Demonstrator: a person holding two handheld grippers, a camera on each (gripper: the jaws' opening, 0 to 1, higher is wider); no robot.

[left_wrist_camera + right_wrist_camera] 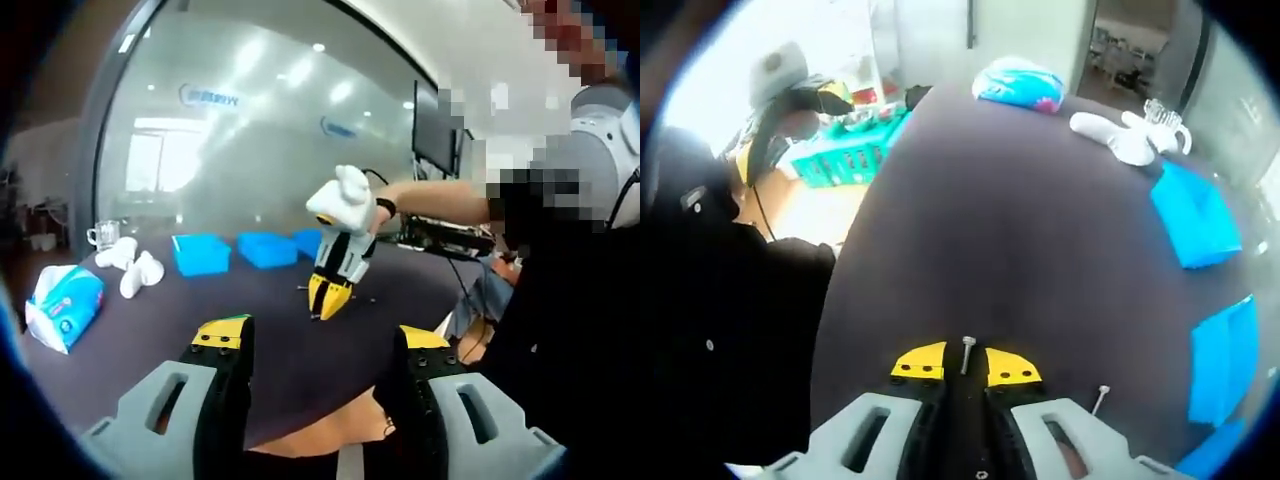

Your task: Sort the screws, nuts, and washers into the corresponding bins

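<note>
Yellow-tipped fingers of the right gripper (965, 368) are nearly together and pinch a silver screw (967, 353), whose shaft stands up between the tips at 6 o'clock in the right gripper view. A second screw (1100, 400) lies on the dark bench (1020, 220) just beside, at 5 o'clock. Farther along the 3 o'clock edge sit blue bins (1196, 214), and beyond them white gloves (1120, 135) and a blue tissue pack (1020, 84) near 12 o'clock.

In the left gripper view, the left gripper (322, 352) hangs at the near edge of the bench with its fingers spread wide and nothing between them. Past it, at centre, the right gripper points down onto the bench, held by a white-gloved hand (343, 200). Behind that, three blue bins stand in a row.
</note>
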